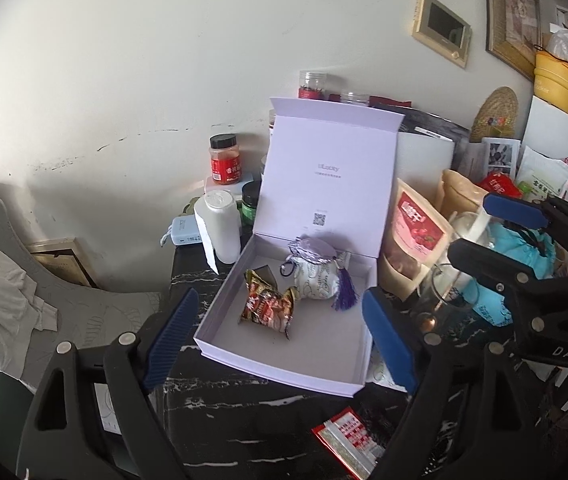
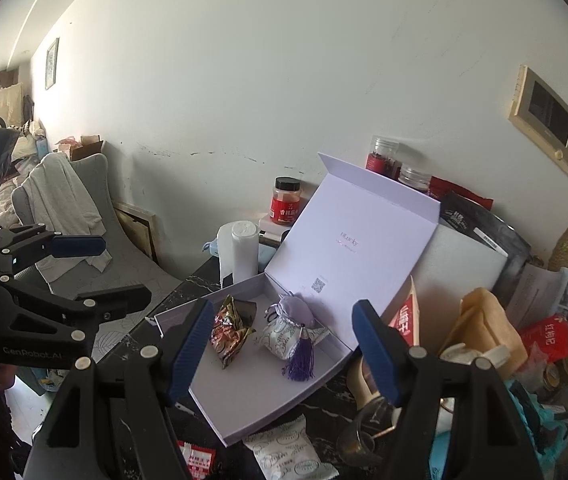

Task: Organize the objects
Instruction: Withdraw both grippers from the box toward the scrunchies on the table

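Lavender card forms the open gift box (image 1: pixel 284 344) on the black marbled table (image 1: pixel 243 412) in the left wrist view, its lid upright; two things lie inside, one crinkled snack packet (image 1: pixel 269 306) and one pale sachet pouch (image 1: pixel 316 276) with a purple tassel, just beside each other; the left gripper (image 1: pixel 279 340) hangs over the box with its jaws spread wide and nothing between them; one red sachet (image 1: pixel 348 440) lies on the table near the box's front edge; the right gripper (image 1: pixel 496 236) shows at the right, jaws apart and empty. From the right wrist view, the same box (image 2: pixel 267 396) holds the same two things; the right gripper (image 2: pixel 284 352) stands wide and empty above it; one white sachet (image 2: pixel 288 452) lies just in front; one white bottle (image 2: pixel 243 252) and one red jar (image 2: pixel 286 202) stand behind.
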